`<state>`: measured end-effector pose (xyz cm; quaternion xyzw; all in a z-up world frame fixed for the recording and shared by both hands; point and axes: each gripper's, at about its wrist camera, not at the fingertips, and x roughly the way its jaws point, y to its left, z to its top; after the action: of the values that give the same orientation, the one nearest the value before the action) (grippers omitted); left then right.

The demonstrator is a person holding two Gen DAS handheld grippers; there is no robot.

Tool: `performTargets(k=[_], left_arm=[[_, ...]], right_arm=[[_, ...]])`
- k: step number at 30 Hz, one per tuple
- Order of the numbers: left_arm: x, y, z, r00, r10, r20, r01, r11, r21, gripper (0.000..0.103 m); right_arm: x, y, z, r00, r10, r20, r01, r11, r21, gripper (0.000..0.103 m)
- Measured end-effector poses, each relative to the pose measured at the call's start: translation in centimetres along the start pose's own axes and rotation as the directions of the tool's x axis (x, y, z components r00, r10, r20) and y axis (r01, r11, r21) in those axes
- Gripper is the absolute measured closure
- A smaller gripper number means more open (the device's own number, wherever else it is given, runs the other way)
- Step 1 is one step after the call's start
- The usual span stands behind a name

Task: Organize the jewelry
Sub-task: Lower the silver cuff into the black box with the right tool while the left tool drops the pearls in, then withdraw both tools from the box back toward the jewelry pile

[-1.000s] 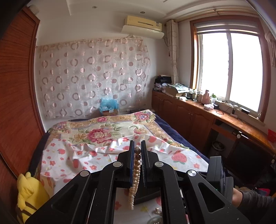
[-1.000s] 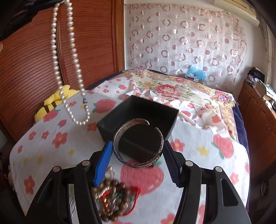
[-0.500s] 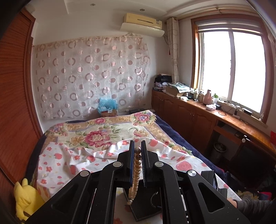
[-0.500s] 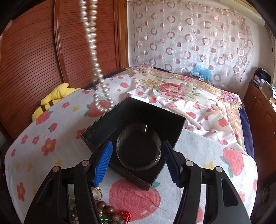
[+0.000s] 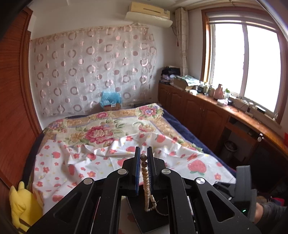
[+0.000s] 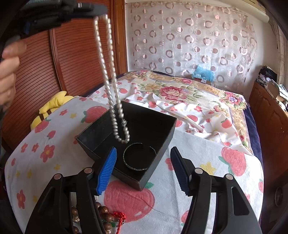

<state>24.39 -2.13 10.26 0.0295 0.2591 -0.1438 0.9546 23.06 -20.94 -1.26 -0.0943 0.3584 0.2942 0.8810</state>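
Observation:
My left gripper (image 5: 143,158) is shut on a white pearl necklace (image 5: 146,181), which hangs doubled between its fingers. In the right wrist view that gripper (image 6: 98,14) sits at the top left. The necklace (image 6: 108,72) drops from it, and its lower loop dangles inside an open black box (image 6: 169,133) on the bed. A silver cuff bangle (image 6: 139,158) lies flat on the box floor. Just in front of the box my right gripper (image 6: 144,169) stands open, blue pads (image 6: 108,167) apart and holding nothing.
A wooden bead bracelet with a red cord (image 6: 106,216) lies on the strawberry-print sheet (image 6: 207,153) under my right gripper. A yellow plush toy (image 6: 52,106) sits at the bed's left edge by the wooden wall. Cabinets line the right side.
The left gripper carried the pearl necklace rightward and down until its lower end hangs in the box. The bangle left the right gripper's fingers and now lies in the box.

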Motion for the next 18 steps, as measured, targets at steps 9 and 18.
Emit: performTargets(k=[9, 18], left_arm=[[-0.4, 0.9, -5.4, 0.997, 0.011, -0.071, -0.013, 0.999, -0.033, 0.096], [-3.7, 1.1, -11.9, 0.992, 0.004, -0.123, -0.012, 0.998, -0.069, 0.096]], right_arm=[[-2.2, 0.7, -1.6, 1.000, -0.022, 0.023, 0.021, 0.999, 0.034, 0.039], [-5.1, 2.7, -4.1, 0.998, -0.056, 0.042, 0.053, 0.996, 0.075, 0.039]])
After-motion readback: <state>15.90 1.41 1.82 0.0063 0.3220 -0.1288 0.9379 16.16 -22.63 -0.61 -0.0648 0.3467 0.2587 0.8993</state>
